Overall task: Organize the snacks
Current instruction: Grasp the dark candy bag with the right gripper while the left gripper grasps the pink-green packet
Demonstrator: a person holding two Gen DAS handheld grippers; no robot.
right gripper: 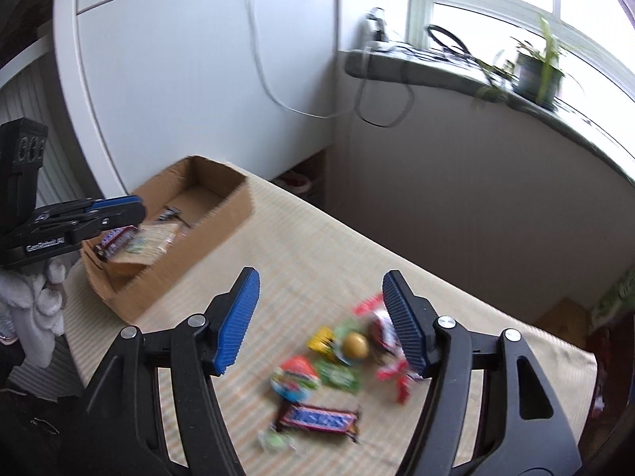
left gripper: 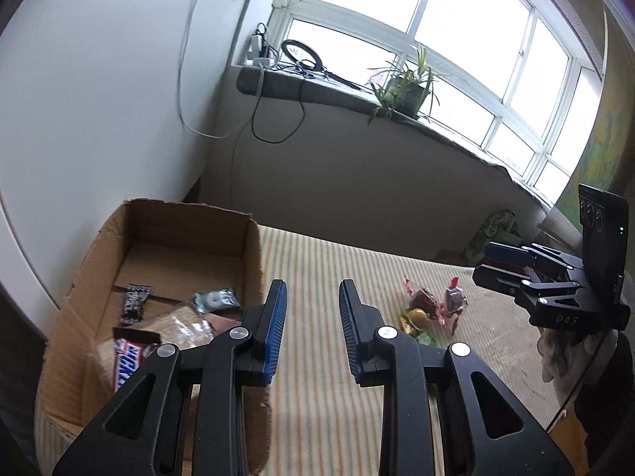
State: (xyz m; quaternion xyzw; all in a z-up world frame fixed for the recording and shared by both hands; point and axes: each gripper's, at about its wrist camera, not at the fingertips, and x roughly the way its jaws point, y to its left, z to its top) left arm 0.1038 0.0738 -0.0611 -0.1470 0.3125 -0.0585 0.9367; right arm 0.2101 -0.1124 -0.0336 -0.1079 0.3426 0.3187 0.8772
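Daylight floods from the window (left gripper: 416, 12), blown out white; fisheye edges curve and darken; the right wrist view beneath it is motion-blurred.

Bare striped cloth (right gripper: 301, 254) between box (right gripper: 222, 214) and snacks (right gripper: 341, 361)

Snack pile (right gripper: 337, 361) blurred (labels mostly unreadable)

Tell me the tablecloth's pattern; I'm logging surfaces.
The tablecloth has fine beige-and-cream stripes, clearest in the left wrist view.
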